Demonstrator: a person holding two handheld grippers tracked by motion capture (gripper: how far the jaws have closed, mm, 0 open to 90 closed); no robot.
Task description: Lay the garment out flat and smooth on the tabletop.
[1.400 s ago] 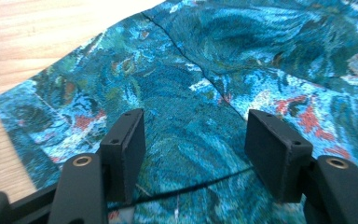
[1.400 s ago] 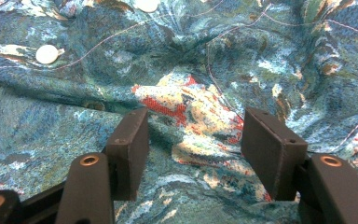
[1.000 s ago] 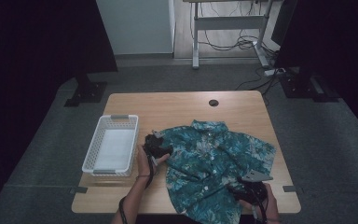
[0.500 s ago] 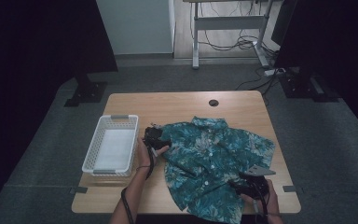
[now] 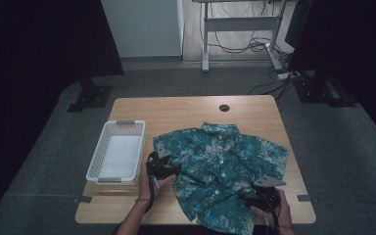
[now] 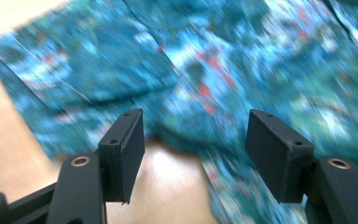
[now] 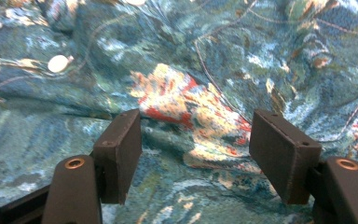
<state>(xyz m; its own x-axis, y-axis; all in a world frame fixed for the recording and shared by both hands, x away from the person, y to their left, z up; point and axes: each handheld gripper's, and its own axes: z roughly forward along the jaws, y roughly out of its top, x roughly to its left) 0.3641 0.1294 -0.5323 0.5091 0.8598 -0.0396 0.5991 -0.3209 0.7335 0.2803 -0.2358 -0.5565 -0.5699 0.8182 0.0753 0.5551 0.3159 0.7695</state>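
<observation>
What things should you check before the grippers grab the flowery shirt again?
1. Left gripper open: ok, its jaws stand apart with nothing pinched between them.
2. Right gripper open: ok, its jaws have just been opening and the cloth lies under them, not pinched.
3. Shirt lying on the table: ok, though its bottom hem reaches the near edge.
4. Shirt smooth: not ok, wrinkles show near the right gripper.
5. White basket out of the way: ok, it sits left of the shirt, apart from it.
6. Picture from the left gripper sharp enough to aim: not ok, it is blurred.
</observation>
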